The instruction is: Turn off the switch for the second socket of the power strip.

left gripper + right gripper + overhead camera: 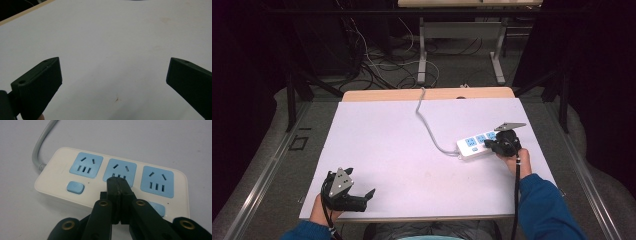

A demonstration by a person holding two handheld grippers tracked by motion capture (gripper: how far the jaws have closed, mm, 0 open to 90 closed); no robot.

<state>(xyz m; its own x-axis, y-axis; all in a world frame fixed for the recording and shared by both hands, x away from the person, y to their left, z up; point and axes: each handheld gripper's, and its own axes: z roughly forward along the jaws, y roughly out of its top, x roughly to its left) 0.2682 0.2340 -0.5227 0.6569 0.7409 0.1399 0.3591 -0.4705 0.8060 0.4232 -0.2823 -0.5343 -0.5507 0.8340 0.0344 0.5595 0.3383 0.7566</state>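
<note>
A white power strip (473, 144) with three blue sockets lies on the right side of the white table top (387, 150). Its grey cable (427, 120) runs toward the far edge. My right gripper (490, 145) is over the strip's near end, held by a hand in a blue sleeve. In the right gripper view the strip (62, 182) lies just ahead, and my right gripper (117, 181) is shut with nothing between its jaws. Its tips are at the lower edge of the middle socket (121, 168). My left gripper (361, 184) is open near the front left of the table, over bare surface (113, 61).
A small blue button (75, 187) sits below the left socket, and another (157, 208) shows beside my jaws. The wooden table edge (427, 94) runs along the back. Beyond it are desk legs (422, 55) and tangled cables on the floor.
</note>
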